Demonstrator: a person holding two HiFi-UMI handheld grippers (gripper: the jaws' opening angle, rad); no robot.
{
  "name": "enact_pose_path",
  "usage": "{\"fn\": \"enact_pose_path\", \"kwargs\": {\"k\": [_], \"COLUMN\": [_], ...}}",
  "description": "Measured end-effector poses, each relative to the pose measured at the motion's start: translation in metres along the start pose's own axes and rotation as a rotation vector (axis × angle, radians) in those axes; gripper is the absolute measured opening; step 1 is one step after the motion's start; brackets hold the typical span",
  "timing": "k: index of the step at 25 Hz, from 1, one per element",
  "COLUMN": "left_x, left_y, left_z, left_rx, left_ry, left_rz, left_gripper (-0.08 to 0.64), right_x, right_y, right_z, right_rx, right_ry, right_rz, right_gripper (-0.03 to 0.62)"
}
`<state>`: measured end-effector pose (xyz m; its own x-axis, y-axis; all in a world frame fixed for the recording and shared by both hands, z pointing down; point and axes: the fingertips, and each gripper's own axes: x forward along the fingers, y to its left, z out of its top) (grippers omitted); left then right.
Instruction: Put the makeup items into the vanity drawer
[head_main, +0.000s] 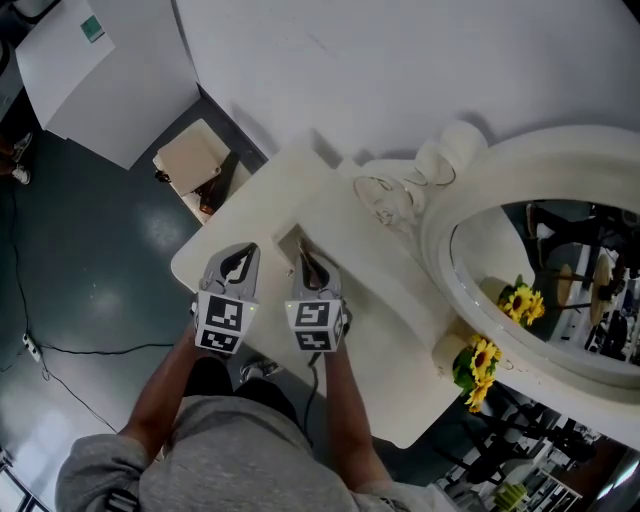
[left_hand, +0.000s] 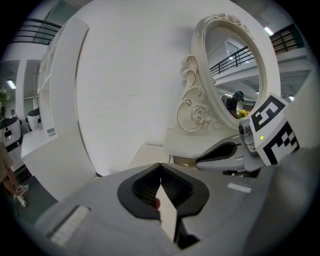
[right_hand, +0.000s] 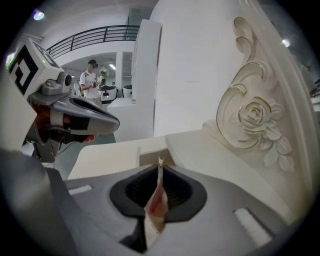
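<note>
The white vanity (head_main: 250, 215) has a small drawer (head_main: 291, 240) standing open in its raised tier. My right gripper (head_main: 310, 260) is just in front of that drawer, shut on a thin white sachet (right_hand: 157, 200) with red print that pokes up past the tips. My left gripper (head_main: 238, 256) is beside it on the left over the tabletop, jaws together. A thin white strip with a red spot (left_hand: 165, 207) shows between them. The drawer front (right_hand: 151, 151) lies straight ahead in the right gripper view. The left gripper view shows the right gripper (left_hand: 220, 152) close alongside.
An oval mirror (head_main: 440, 235) in a carved white frame stands at the vanity's back right, with sunflowers (head_main: 485, 358) by its base. A beige box (head_main: 190, 160) sits on the floor beyond the table's left end, and cables (head_main: 80, 350) run across the grey floor. White panels (head_main: 110, 70) stand behind.
</note>
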<state>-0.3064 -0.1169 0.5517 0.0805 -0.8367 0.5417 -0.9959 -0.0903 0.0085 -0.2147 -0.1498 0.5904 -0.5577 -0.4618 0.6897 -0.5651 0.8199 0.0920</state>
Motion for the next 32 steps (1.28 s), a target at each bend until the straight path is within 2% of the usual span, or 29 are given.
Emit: {"fn": "enact_pose_path", "kwargs": {"k": [4, 16, 25, 32], "left_x": [0.0, -0.013, -0.022, -0.032], "left_y": [0.0, -0.004, -0.031, -0.062], "left_z": [0.001, 0.017, 0.07, 0.116], "left_rx": [0.0, 0.022, 0.105, 0.177], "left_ry": [-0.001, -0.026, -0.132, -0.219], "left_rz": [-0.002, -0.012, -0.098, -0.194], "left_gripper": [0.011, 0.012, 0.011, 0.011], "right_x": [0.0, -0.016, -0.077, -0.147], "right_y": [0.005, 0.004, -0.031, -0.063], "right_z": [0.002, 0.011, 0.037, 0.046], "right_rx": [0.026, 0.063, 0.149, 0.268], "right_ry": [-0.005, -0.064, -0.189, -0.303], "right_rz": [0.024, 0.002, -0.164, -0.344], "right_gripper": [0.133, 0.133, 0.133, 0.133]}}
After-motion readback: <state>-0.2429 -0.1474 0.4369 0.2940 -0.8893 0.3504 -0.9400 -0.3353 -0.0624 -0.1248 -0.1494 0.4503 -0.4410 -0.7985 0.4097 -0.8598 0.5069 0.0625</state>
